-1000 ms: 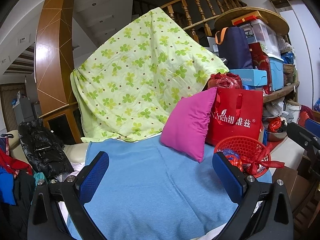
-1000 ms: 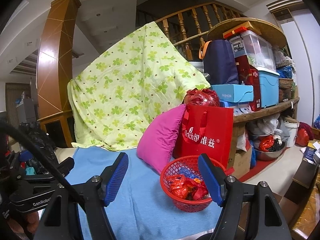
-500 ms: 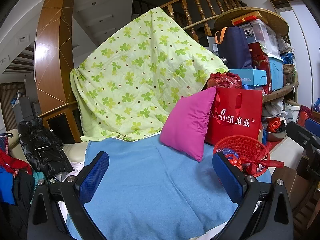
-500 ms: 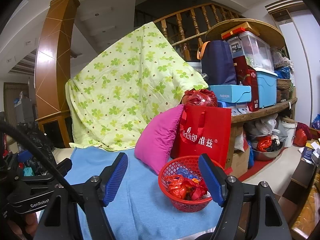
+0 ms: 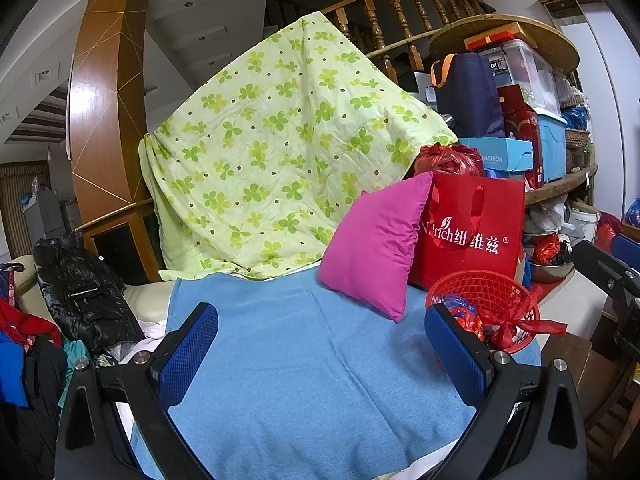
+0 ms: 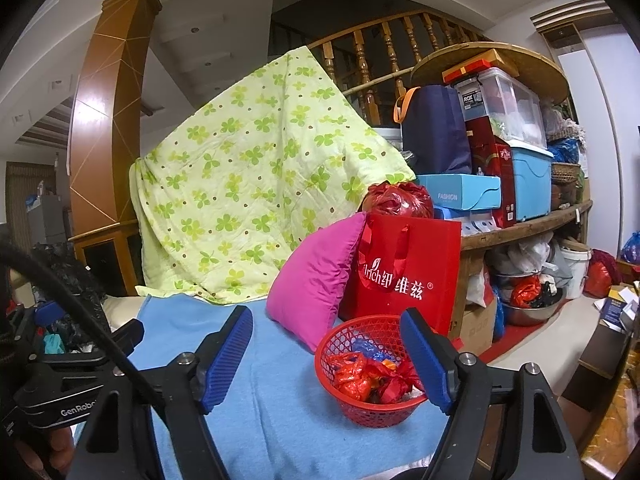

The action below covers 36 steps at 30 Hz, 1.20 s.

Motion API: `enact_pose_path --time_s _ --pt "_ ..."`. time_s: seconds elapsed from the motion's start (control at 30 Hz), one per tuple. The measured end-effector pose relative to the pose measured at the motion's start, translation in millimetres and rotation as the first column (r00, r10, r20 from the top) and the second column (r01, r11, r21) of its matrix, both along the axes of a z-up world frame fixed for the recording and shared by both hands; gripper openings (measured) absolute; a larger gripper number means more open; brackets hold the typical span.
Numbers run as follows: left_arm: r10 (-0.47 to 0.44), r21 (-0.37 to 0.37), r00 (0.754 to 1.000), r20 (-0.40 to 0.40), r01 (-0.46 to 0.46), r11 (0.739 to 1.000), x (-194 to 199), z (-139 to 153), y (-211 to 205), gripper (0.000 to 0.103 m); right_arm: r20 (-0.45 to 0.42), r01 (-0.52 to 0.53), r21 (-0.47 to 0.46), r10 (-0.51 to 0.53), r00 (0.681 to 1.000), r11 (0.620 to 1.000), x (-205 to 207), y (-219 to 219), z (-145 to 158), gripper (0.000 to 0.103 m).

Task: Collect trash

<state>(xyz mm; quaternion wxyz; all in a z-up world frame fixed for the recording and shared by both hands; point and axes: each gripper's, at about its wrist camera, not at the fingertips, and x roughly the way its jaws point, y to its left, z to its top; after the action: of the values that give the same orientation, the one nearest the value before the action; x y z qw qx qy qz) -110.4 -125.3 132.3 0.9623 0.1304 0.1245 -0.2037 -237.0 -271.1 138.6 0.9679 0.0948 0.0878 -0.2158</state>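
Hovering over a surface draped in a blue towel (image 5: 304, 360), two hand-held grippers face a cluttered room. The left hand-held gripper (image 5: 320, 356) has its blue-padded fingers spread wide apart, with nothing between them but bare towel. The right hand-held gripper (image 6: 332, 356) is likewise wide open and grips nothing; its right finger (image 6: 424, 364) stands in front of the rim of a red mesh basket (image 6: 360, 412).

That basket sits on the towel at the right edge of the covered surface. Inside it lies the trash (image 6: 368, 376): crumpled red wrappers with some blue pieces among them. From the left camera, a strip of red plastic trails over the basket's right rim.

Just behind the basket, a red paper gift bag (image 6: 404, 276) with white lettering stands upright. A magenta pillow (image 6: 316, 280) leans against the bag's left side, its lower corner resting on the towel. A knotted red plastic bag (image 6: 396, 198) shows above the gift bag.

Behind the towel, a pale green blanket (image 6: 248, 184) printed with clovers hangs over something tall. To the right, a wooden shelf (image 6: 524, 228) holds stacked boxes, a dark blue bag and plastic bins. A black jacket (image 5: 80, 292) lies off the towel's left edge.
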Motion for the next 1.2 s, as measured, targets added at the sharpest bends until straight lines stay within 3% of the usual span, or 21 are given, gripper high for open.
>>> enact_pose_path --time_s 1.2 --pt "0.008 -0.010 1.000 -0.029 -0.008 1.000 7 -7 1 0.103 -0.013 -0.005 -0.024 0.005 1.000 1.000 9 9 5 0.080"
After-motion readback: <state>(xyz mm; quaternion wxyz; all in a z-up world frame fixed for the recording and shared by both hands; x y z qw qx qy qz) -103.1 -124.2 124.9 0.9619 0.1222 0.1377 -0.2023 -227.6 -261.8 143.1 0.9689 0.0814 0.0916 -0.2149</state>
